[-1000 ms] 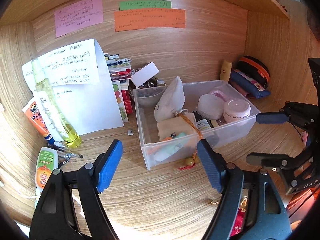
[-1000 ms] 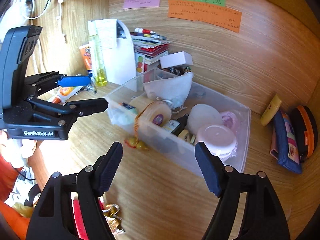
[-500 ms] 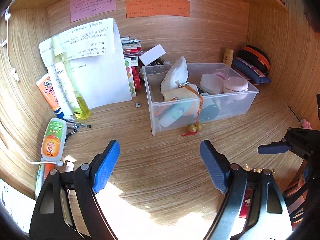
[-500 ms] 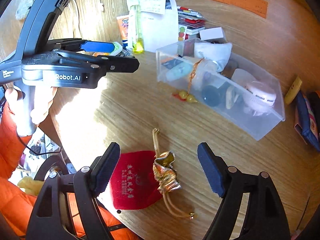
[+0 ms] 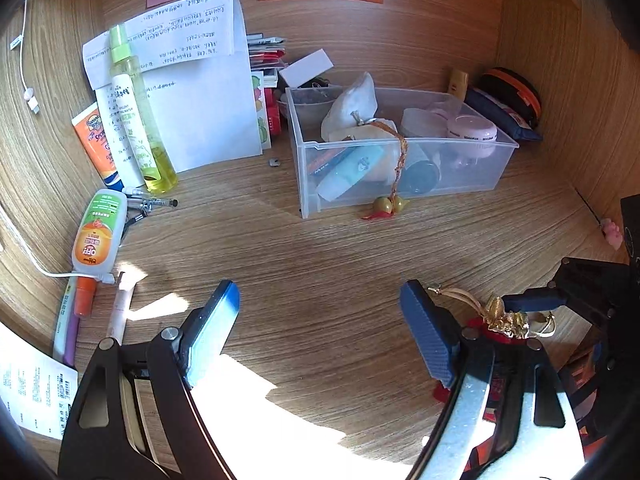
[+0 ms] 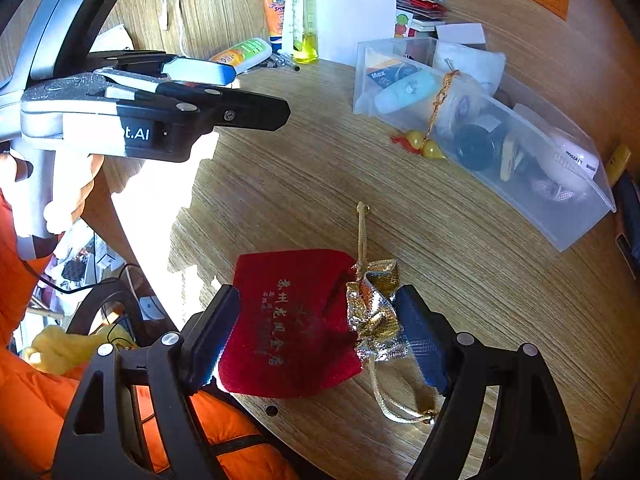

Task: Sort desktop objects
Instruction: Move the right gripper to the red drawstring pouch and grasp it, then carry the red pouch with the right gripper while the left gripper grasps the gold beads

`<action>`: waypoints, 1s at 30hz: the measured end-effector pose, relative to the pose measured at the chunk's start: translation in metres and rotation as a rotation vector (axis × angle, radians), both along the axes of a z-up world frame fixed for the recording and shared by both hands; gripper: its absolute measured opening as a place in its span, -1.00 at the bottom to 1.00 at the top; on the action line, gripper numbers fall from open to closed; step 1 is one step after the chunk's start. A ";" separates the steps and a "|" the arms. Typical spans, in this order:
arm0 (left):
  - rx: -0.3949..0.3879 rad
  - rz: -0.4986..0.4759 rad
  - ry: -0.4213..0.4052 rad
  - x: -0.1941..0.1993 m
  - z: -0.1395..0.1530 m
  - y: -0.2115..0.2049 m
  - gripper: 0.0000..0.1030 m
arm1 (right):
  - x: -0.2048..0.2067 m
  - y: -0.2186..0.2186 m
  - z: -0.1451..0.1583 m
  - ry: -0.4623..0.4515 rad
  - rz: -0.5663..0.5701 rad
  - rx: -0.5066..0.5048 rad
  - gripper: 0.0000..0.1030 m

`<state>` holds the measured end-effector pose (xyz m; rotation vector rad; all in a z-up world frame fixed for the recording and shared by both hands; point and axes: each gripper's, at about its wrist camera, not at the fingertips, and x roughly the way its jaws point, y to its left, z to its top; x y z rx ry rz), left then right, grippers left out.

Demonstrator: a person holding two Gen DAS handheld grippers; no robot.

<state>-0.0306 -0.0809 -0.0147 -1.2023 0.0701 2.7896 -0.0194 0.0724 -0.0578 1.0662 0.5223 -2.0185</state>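
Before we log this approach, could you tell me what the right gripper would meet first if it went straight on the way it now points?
Most likely the red velvet pouch lying between the open jaws of the right gripper, though depth is unclear.

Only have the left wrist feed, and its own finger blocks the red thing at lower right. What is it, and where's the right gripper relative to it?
Observer: A red pouch with gold lettering, lying flat on the desk. The right gripper straddles it with jaws open, one pad at each side.
Operator: Neck cinched?
Observer: Yes. The gold-silver neck is bunched shut, and a gold cord trails from it across the desk.
Operator: Room at the edge?
Observer: Little. The pouch sits right at the desk's front edge.
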 end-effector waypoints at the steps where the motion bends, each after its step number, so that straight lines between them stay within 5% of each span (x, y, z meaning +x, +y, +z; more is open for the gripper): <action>1: 0.004 0.001 -0.005 -0.001 -0.001 0.000 0.61 | 0.000 -0.001 -0.001 0.006 -0.001 -0.002 0.51; 4: 0.012 0.000 -0.015 -0.006 -0.003 0.003 0.61 | 0.001 -0.001 -0.001 0.026 0.002 -0.009 0.48; 8: 0.016 -0.013 -0.032 -0.014 -0.007 0.010 0.61 | -0.002 0.002 -0.001 -0.001 0.023 -0.034 -0.01; 17: 0.035 -0.041 -0.077 -0.042 -0.014 0.033 0.61 | -0.016 0.024 0.007 0.014 -0.037 -0.064 -0.69; 27: 0.045 -0.050 -0.112 -0.083 -0.023 0.064 0.60 | -0.060 0.091 0.029 0.037 -0.247 -0.156 -0.73; 30: 0.034 -0.039 -0.119 -0.093 -0.025 0.071 0.20 | -0.068 0.106 0.037 0.052 -0.281 -0.181 -0.73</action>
